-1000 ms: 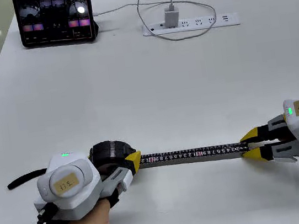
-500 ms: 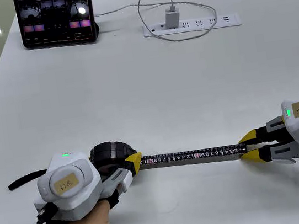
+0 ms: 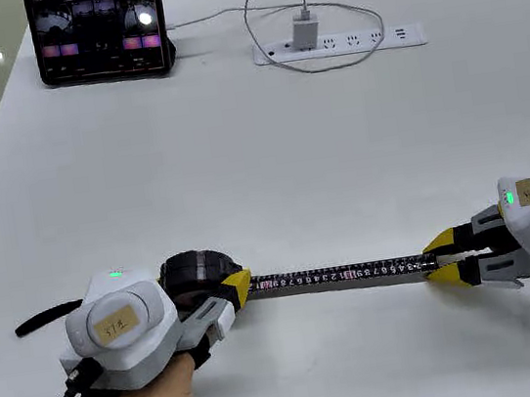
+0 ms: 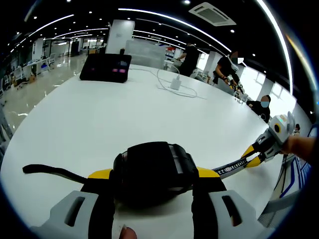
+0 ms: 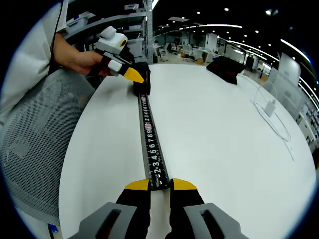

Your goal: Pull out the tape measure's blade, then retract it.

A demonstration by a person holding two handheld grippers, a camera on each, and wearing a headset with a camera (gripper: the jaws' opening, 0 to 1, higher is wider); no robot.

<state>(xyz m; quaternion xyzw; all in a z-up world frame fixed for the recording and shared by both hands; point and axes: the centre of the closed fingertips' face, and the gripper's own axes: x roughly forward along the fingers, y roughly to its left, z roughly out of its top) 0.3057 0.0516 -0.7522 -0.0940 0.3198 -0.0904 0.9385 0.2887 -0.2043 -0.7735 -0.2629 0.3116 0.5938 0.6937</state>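
A black tape measure case (image 3: 196,272) rests on the white table, and my left gripper (image 3: 236,287) is shut on it; the case (image 4: 154,169) sits between that gripper's yellow-tipped jaws. The blade (image 3: 340,275), dark with white numbers, runs rightward along the tabletop to my right gripper (image 3: 441,259), which is shut on the blade's end. Looking along the right gripper (image 5: 159,185), the blade (image 5: 149,139) stretches away to the case (image 5: 142,79) and the left gripper (image 5: 130,73). A black wrist strap (image 4: 50,172) trails from the case.
A tablet (image 3: 98,31) with a lit screen stands at the table's (image 3: 261,169) far left. A white power strip (image 3: 342,42) with a charger and looped cable lies at the far middle. People stand at benches beyond the table.
The right gripper has moved slightly left toward the case, so the exposed blade is a little shorter than a second ago. The left gripper and case have stayed put.
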